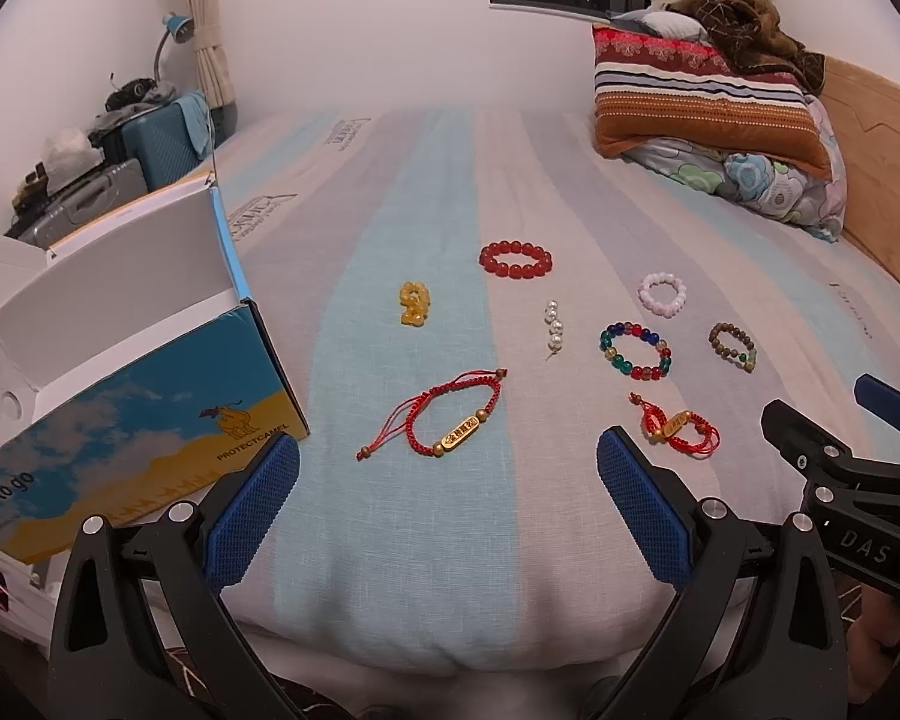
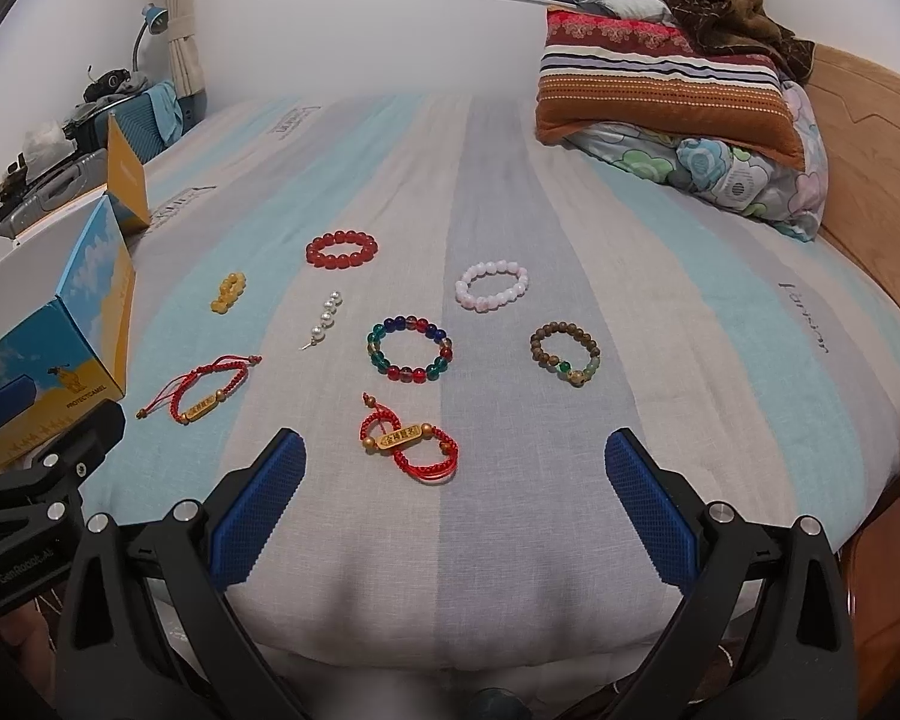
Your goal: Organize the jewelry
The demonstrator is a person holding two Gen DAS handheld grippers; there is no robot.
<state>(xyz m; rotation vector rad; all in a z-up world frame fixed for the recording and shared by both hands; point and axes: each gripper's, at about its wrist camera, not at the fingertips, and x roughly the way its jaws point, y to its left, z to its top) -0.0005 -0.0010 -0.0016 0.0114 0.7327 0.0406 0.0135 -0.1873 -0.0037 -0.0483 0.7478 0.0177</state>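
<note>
Jewelry: eight pieces lie spread on the striped bed sheet (image 2: 510, 192), none touching another. At the far side I see the red bead bracelet (image 1: 515, 260), with the small yellow bead cluster (image 1: 413, 302) to its left and the pale pink bead bracelet (image 1: 663, 294) to its right. Between them lies the short pearl strand (image 1: 553, 327), stretched straight. Nearer to me sit the multicolour glass bead bracelet (image 1: 635, 350) and, further right, the brown wooden bead bracelet (image 1: 733, 346). Closest are two red cord bracelets, each carrying a gold plate: the open one (image 1: 444, 427) ahead of my left hand-held gripper (image 1: 448, 504), and the tangled one (image 2: 410, 440) ahead of my right hand-held gripper (image 2: 455, 501).

Both hand-held grippers hover low over the near edge of the bed, jaws spread wide and released, with nothing between the blue pads (image 1: 252, 501). In the left wrist view the right tool appears at the right edge; in the right wrist view the left tool appears at the left edge.

An open blue and yellow cardboard box (image 1: 150, 396), printed with a camel, stands on the bed at the left, beside the open cord bracelet. Striped and floral pillows (image 2: 672, 90) are stacked at the far right against the wooden headboard (image 2: 870, 138).
</note>
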